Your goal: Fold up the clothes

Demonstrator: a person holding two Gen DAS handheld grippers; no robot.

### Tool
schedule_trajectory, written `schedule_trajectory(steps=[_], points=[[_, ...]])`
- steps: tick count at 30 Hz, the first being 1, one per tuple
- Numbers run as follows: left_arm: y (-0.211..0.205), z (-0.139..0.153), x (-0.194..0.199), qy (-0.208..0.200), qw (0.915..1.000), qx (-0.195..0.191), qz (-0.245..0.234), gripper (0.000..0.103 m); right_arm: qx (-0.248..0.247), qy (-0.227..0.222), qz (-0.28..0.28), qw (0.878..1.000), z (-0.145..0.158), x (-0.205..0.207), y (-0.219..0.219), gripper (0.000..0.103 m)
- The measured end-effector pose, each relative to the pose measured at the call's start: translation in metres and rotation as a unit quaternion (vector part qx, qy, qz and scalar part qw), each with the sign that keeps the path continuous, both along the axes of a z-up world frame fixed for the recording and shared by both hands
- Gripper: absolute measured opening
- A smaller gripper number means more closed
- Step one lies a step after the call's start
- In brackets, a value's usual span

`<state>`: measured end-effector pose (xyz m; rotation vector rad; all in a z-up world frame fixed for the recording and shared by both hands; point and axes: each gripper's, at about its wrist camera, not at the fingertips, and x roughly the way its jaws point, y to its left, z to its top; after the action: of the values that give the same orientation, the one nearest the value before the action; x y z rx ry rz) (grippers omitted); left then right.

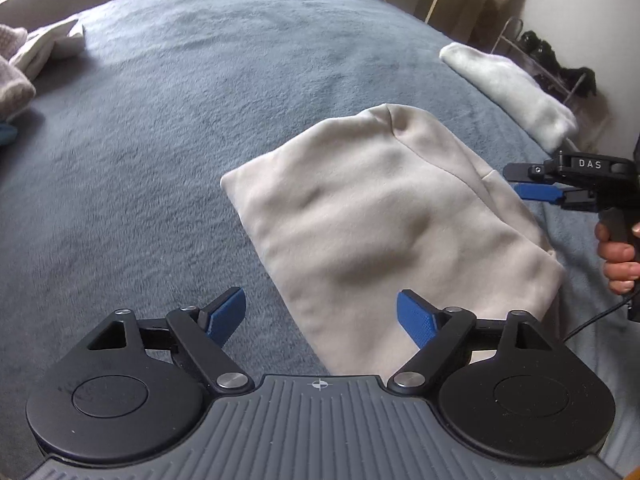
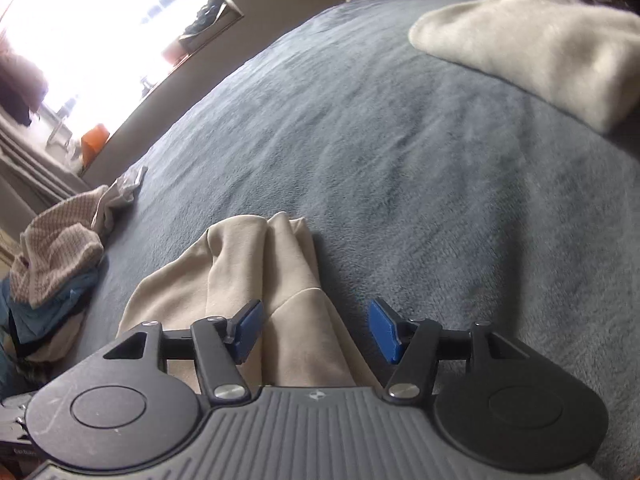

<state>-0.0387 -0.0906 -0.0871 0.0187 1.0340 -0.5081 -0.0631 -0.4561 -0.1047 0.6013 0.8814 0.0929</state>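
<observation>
Though partly cropped, cream garment [image 1: 384,220] apparently folded.

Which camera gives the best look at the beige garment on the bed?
The left wrist view. There the beige garment lies folded on the blue blanket, nearly whole, with its outline clear. The right wrist view shows only one bunched end of it, running under the open right gripper.

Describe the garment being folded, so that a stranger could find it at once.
On the grey-blue blanket, look at the near part, just ahead of both open grippers, left and right. The beige garment lies there, smooth and partly folded. Unlike it, the white fluffy bundle lies farther back at the edge, and the mixed pile is crumpled.
</observation>
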Motion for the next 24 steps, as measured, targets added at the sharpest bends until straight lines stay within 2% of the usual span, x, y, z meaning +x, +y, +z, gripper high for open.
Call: schedule_trajectory(steps=[4, 9, 12, 18, 24], points=[[0.005, -0.01, -0.006, 0.015, 0.999, -0.039, -0.012, 0.087, 0.084, 0.019, -0.031, 0.996, -0.018, -0.007, -0.021, 0.062], [0.017, -0.028, 0.001, 0.078, 0.9913, -0.106, -0.004, 0.087, 0.141, 0.039, -0.041, 0.988, -0.036, -0.009, -0.033, 0.062], [0.021, -0.039, 0.004, 0.104, 0.9853, -0.136, -0.003, 0.087, 0.157, 0.044, -0.028, 0.986, -0.045, -0.008, -0.031, 0.062], [0.019, -0.052, 0.013, 0.116, 0.9791, -0.165, -0.024, 0.087, 0.195, 0.047, -0.018, 0.98, -0.057, 0.002, -0.034, 0.062], [0.012, -0.06, 0.028, 0.119, 0.974, -0.19, -0.034, 0.088, 0.237, 0.046, 0.02, 0.97, -0.066, 0.032, -0.03, 0.063]])
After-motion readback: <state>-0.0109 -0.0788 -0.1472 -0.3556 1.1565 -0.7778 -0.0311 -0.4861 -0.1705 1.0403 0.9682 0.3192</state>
